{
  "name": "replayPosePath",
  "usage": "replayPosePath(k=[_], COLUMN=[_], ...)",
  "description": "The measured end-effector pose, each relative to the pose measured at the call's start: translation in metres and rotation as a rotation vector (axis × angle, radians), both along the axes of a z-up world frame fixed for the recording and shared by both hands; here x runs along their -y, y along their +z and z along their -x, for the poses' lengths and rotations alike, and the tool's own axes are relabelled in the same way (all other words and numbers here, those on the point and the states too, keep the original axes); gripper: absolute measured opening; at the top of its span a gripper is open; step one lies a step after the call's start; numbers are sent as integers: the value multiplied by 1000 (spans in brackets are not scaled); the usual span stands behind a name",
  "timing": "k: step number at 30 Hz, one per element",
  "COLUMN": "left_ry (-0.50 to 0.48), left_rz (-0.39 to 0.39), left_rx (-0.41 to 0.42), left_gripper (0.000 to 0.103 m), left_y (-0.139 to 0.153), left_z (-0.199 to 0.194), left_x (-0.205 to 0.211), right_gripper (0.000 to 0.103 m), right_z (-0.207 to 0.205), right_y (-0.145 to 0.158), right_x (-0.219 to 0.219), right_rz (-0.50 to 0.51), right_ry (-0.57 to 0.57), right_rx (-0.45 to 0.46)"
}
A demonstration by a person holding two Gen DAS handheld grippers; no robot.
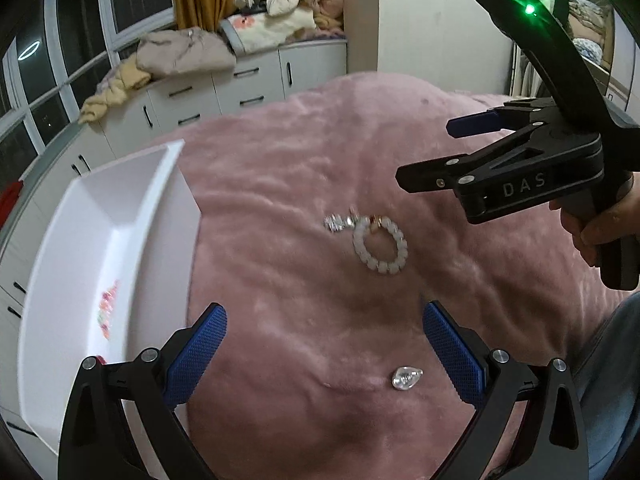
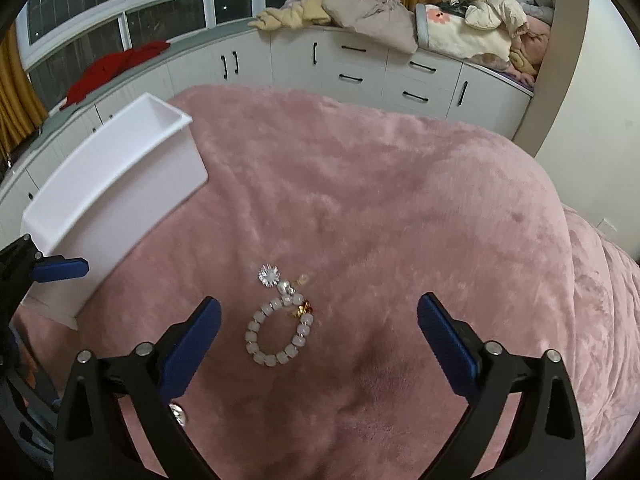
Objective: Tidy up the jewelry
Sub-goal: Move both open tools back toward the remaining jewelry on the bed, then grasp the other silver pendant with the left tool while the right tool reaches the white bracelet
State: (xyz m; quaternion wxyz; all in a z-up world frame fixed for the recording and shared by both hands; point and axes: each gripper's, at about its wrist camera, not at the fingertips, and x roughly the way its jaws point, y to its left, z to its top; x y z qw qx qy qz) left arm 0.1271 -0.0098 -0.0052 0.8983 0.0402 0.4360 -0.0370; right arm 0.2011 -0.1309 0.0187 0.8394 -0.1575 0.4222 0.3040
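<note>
Where pink blanket (image 2: pixel 400 208) is spread, bracelet (image 2: pixel 280 332) and white bin (image 2: pixel 120 184) are laid; cabinets (image 2: pixel 360 68), windows seen behind. Left gripper (image 1: pixel 324 344), right gripper (image 2: pixel 320 340) held apart, nothing gripped.

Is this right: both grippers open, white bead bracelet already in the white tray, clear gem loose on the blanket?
Not quite. The bead bracelet lies on the pink blanket, outside the white tray, as the right wrist view shows. Both left gripper and right gripper are open; clear gem lies loose.
</note>
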Motion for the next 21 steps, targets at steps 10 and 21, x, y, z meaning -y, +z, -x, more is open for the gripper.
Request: replayPosePath(k=[10, 21], left_ry=[-74, -131], left_rz=[-16, -45], left_rx=[-50, -95], left_gripper=[99, 88], left_y=[-37, -70], left_z=[4, 8], left_x=[21, 36], right_gripper=[51, 39], right_z=[-11, -15], right_y=[-51, -78], right_x=[-3, -18], right_rz=[56, 32], right_ry=[-18, 5], right_rx=[-129, -218])
